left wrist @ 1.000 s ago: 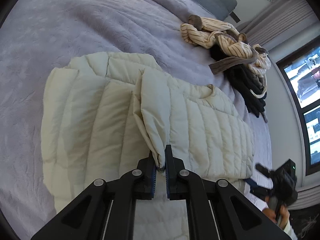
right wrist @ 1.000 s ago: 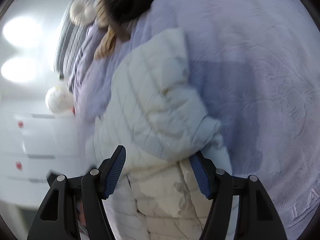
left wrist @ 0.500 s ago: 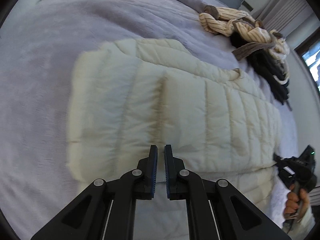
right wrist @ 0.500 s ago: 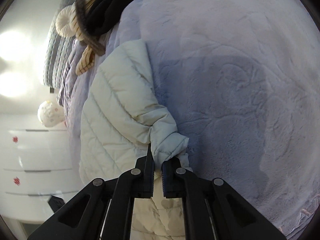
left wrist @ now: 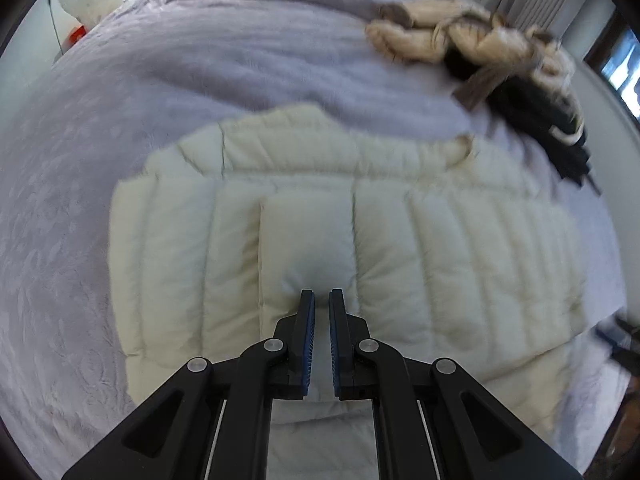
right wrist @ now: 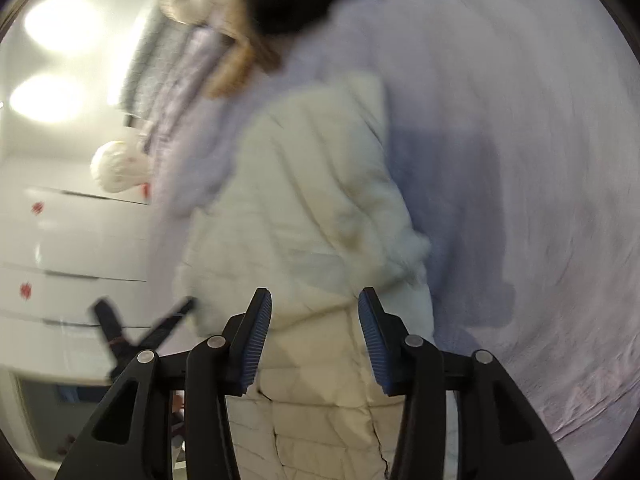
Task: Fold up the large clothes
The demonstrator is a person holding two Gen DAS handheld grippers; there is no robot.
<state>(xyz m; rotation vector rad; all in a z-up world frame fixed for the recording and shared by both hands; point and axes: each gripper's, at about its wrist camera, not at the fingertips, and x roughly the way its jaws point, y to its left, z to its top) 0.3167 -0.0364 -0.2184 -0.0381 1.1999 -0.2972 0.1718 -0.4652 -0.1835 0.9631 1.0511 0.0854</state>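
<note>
While left tongs (left wrist: 321, 300) rest closed, jacket (left wrist: 360, 240) lies beneath just-opened, empty right tongs (right wrist: 314, 312).

We see both fisheye views bend hard at their dark round rims. The left wrist view is evenly daylit, with a bright window (left wrist: 624, 68) at the right edge; the clothes pile (left wrist: 480, 56) smears with motion. The right wrist view is heavily blurred throughout; 2 ceiling lights (right wrist: 52, 60) glare white, and a dark shadow (right wrist: 452, 208) lies on the purple bedspread (right wrist: 540, 120).
</note>
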